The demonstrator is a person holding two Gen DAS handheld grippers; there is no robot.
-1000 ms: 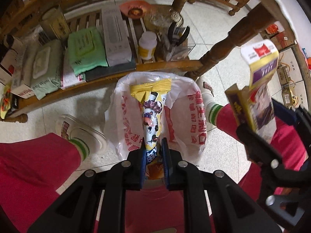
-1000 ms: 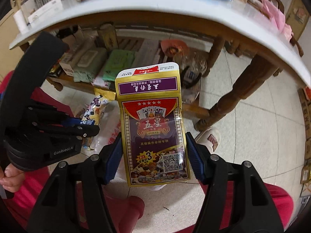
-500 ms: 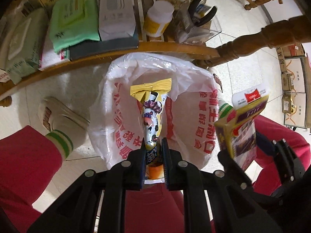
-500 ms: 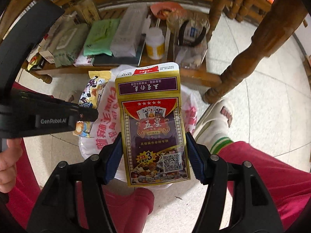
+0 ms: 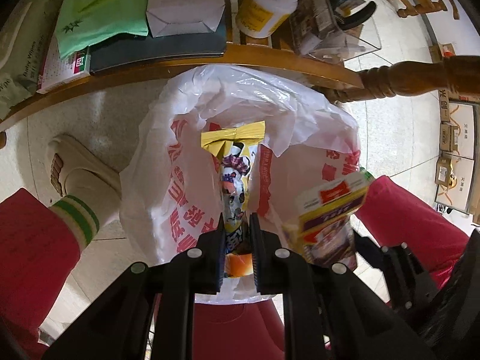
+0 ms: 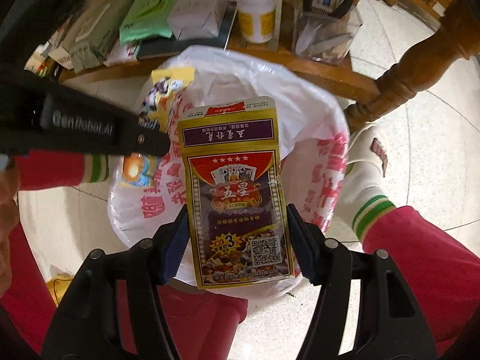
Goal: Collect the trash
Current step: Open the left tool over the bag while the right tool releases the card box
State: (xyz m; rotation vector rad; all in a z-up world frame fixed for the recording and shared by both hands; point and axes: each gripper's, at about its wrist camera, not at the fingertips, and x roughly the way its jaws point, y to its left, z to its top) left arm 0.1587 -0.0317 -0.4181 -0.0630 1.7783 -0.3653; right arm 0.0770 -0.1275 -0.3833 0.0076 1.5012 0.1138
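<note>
Both grippers have sunk toward the white bag (image 5: 303, 126). Left gripper (image 5: 237, 237) is clamped tight on the snack wrapper (image 5: 235, 174), seemingly inside the rim; right gripper (image 6: 237, 240) pinches the card box (image 6: 237, 198) over the opening

Bin bag (image 5: 300, 114) stands open on the floor between the person's two feet, just in front of a low wooden shelf (image 5: 270, 57). Snack wrapper (image 5: 235, 177) hangs over the bag mouth, card box (image 6: 237, 192) beside it to the right. On the shelf behind: wipes packs, a carton, a bottle (image 5: 267, 9), a clear holder (image 6: 324, 36).
</note>
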